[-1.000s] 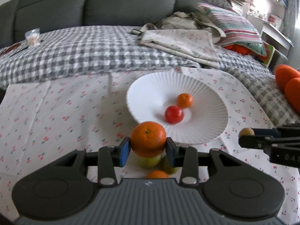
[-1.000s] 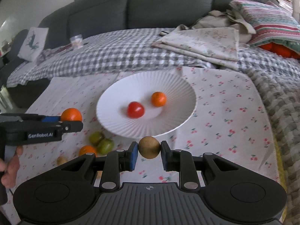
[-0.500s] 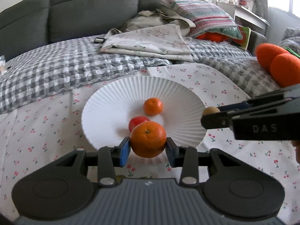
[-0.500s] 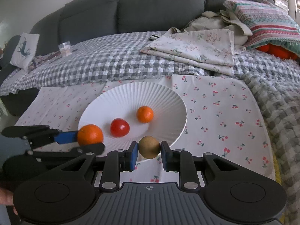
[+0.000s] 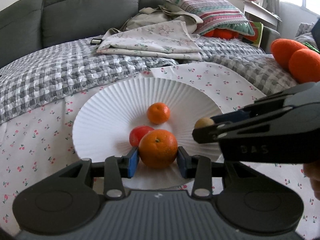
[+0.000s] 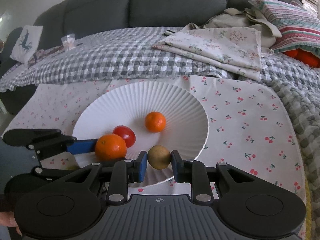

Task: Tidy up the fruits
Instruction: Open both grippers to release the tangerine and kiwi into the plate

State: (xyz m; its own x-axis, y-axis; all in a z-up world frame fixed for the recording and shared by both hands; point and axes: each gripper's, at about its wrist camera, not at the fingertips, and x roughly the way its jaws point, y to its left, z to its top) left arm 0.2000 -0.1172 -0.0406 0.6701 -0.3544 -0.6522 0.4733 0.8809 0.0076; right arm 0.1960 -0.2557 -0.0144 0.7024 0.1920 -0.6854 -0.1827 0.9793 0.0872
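Observation:
A white ribbed plate (image 5: 124, 100) (image 6: 180, 100) lies on a cherry-print cloth. A small orange (image 5: 158, 113) (image 6: 155, 121) and a red tomato (image 5: 138, 135) (image 6: 126, 135) lie in it. My left gripper (image 5: 158, 158) is shut on a large orange (image 5: 158, 148) (image 6: 110, 147) and holds it over the plate's near rim. My right gripper (image 6: 159, 165) is shut on a small brown round fruit (image 6: 159, 157) (image 5: 204, 122), over the plate's near right rim.
The cherry-print cloth (image 6: 250, 124) covers a grey checked blanket (image 6: 120, 60). Folded floral fabric (image 5: 152, 40) and a striped pillow (image 5: 210, 14) lie behind. Two orange plush balls (image 5: 296, 58) sit at the right. A green fruit (image 6: 72, 167) peeks out below the left gripper.
Both grippers have moved forward over the plate with their fruits still held. The plate and its two fruits look closer and larger in both views.

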